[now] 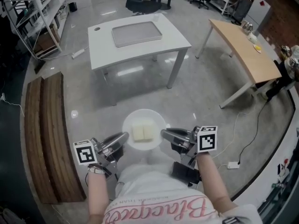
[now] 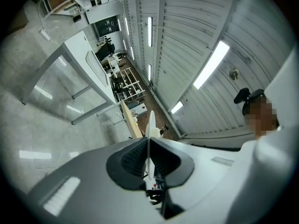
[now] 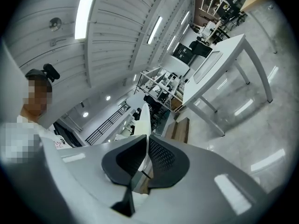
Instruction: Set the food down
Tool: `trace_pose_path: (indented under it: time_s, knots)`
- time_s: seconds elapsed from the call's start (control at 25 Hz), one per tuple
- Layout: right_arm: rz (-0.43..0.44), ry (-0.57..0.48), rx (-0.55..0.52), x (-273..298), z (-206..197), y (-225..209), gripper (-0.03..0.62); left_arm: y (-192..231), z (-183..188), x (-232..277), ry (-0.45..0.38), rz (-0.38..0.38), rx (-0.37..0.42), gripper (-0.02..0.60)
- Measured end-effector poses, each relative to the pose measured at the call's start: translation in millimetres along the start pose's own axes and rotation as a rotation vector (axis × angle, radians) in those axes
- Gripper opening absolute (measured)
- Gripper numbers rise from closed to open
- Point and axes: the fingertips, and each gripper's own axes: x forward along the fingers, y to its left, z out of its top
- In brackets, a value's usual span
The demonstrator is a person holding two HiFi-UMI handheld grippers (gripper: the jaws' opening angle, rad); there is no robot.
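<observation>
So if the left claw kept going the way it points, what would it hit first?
The left claw is clamped on the rim of the white plate, so that comes first. Pushed further across, it would probably reach the pale food squares, then the right claw on the opposite rim.

Bright ceiling strips (image 2: 211, 64), glare on floor (image 1: 131, 71) (glossy), fisheye-bent edges

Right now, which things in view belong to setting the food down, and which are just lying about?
Job: white plate, food on it, left gripper and right gripper shut on its rim, white table with grey tray (likely the spot).
Lying about: wooden desk, wooden bench, black chair, shelves.
</observation>
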Motion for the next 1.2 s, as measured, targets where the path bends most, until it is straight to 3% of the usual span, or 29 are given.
trace_pose_path:
  time_s: [0.56, 1.2]
  knots:
    - [0.022, 0.035, -0.001, 30, 59, -44, 0.018, 34, 58, 27, -0.051, 0.041, 0.022, 0.017]
    - [0.021, 0.062, -0.006, 66, 205, -124, 0.018, 95, 186, 114, -0.087, 0.045, -0.005, 0.018]
